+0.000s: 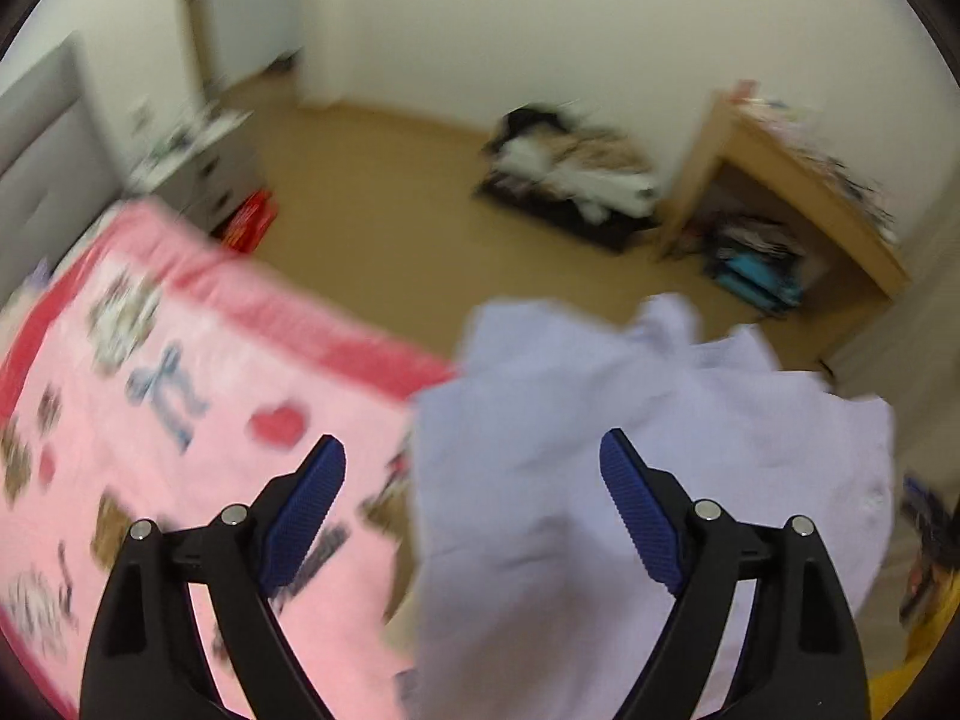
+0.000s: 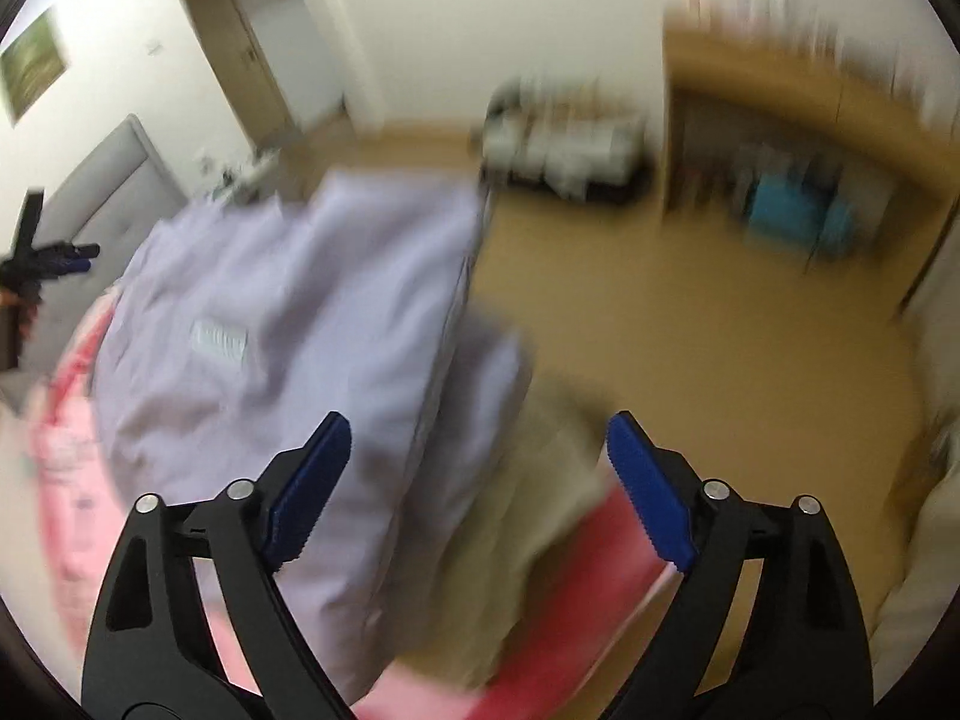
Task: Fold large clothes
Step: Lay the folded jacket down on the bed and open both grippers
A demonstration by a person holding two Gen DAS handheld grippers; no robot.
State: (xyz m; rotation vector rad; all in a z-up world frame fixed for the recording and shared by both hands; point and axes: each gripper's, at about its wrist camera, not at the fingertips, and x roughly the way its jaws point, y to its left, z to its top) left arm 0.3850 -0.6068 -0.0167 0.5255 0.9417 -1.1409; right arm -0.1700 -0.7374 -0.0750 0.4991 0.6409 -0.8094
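I see a bed with a pink blanket (image 1: 198, 420) printed with hearts, bows and small figures, a darker red band running along its far edge. Beyond that edge lies bare tan floor (image 1: 384, 228), wide and open out to the white walls. On the floor against the far wall sits a heap of clothes (image 1: 576, 171); to its right stands a wooden desk (image 1: 786, 180) with cluttered things on top and underneath. A grey headboard (image 1: 42, 138) rises at the left, with a low grey cabinet (image 1: 204, 174) beside it.

The pale lilac shirt (image 1: 630, 450) lies crumpled on the bed near the corner, its far part hanging over the blanket's edge toward the floor. In the right wrist view the shirt (image 2: 300, 324) shows a white label and a long seam.

My left gripper (image 1: 474, 474) has its fingers spread wide apart, holding nothing, above the shirt's left side. My right gripper (image 2: 480, 450) is likewise spread and holds nothing, over the bed's corner beside the shirt. Both views are blurred.
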